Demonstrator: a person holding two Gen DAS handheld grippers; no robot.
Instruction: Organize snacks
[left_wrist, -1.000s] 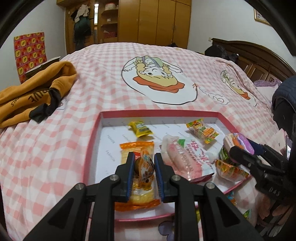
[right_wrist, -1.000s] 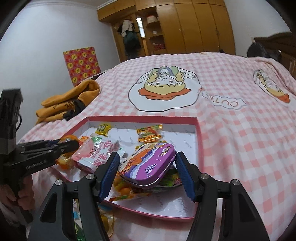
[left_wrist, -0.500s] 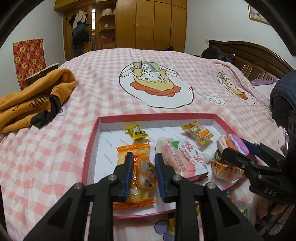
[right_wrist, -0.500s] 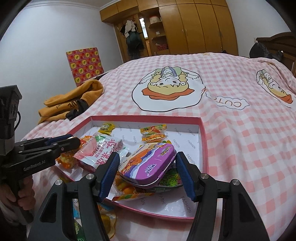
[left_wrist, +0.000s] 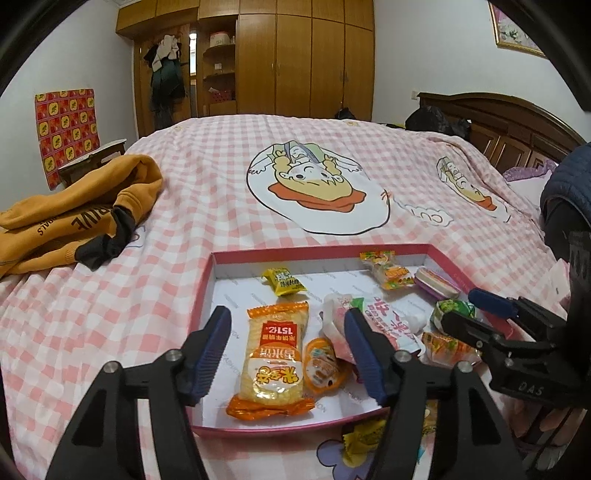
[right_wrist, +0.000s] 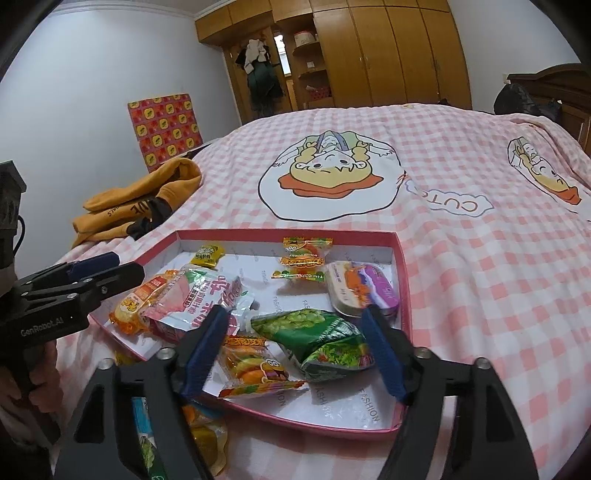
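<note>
Both grippers released since a second ago: left gripper (left_wrist: 288, 354) jaws wide, its jelly cup (left_wrist: 322, 363) now lying in the tray (left_wrist: 314, 250) beside the rice cracker (left_wrist: 273, 360); right gripper (right_wrist: 293, 350) jaws wide, purple tin (right_wrist: 362, 293) set down inside—two snacks placed.

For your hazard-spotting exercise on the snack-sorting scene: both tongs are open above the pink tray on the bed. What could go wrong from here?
1. The pink tray sits on a soft bedspread; pressing down may tilt it and slide the snacks.
2. The purple tin lies close to the right wall, so the right tongs could bump it against the rim.
3. Loose snacks lie outside the near edge and may be overlooked or knocked by the left tongs.
</note>
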